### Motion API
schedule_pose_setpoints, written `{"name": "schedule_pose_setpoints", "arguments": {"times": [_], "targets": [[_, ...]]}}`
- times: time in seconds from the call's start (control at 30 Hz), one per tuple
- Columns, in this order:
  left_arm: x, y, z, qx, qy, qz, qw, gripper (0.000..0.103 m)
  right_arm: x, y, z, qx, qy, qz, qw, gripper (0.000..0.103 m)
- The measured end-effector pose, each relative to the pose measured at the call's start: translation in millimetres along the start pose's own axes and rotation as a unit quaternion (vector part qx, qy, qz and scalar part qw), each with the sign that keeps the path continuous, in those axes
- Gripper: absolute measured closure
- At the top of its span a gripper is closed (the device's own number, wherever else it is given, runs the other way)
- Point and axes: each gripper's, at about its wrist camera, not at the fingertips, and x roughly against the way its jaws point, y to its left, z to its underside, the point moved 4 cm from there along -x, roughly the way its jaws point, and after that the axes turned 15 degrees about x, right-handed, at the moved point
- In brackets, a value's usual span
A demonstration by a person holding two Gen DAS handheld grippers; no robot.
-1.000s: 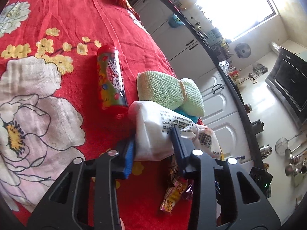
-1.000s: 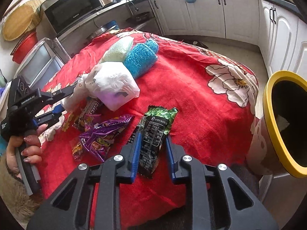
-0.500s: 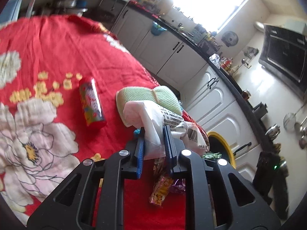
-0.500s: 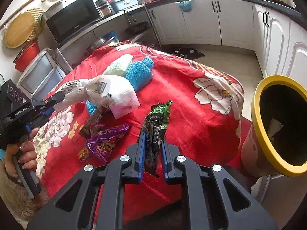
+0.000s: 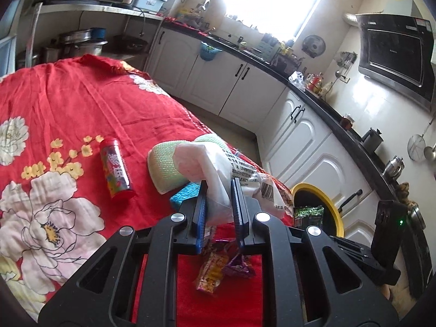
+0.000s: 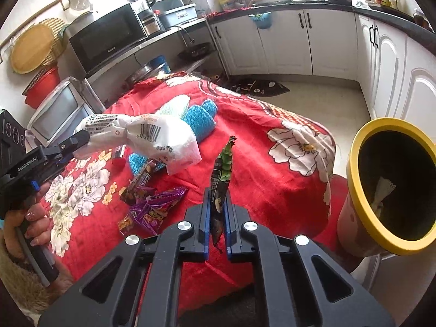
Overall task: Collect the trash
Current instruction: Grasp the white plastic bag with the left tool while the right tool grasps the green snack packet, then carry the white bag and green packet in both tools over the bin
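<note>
The yellow-rimmed bin (image 6: 392, 188) stands beside the red flowered tablecloth (image 6: 272, 163). My left gripper (image 5: 219, 188) is clamped on the white plastic bag (image 5: 218, 169) (lifted off the cloth); my right gripper (image 6: 217, 204) pinches the dark green wrapper (image 6: 222, 171) upright, near the bin.

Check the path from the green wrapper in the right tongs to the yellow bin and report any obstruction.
Nothing visible blocks it. The green wrapper, clamped in the right tongs, is lifted off the red cloth; the yellow bin stands open to its right.
</note>
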Motion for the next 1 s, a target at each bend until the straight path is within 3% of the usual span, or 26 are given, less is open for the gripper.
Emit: {"name": "schedule_pose_setpoints", "arguments": {"times": [1.0], "targets": [[-9,-78,5,-0.057,-0.004,0.041,0.9975,0.091,68,-37,-10,-0.023,-0.067,0.050,0.996,0.095]]}}
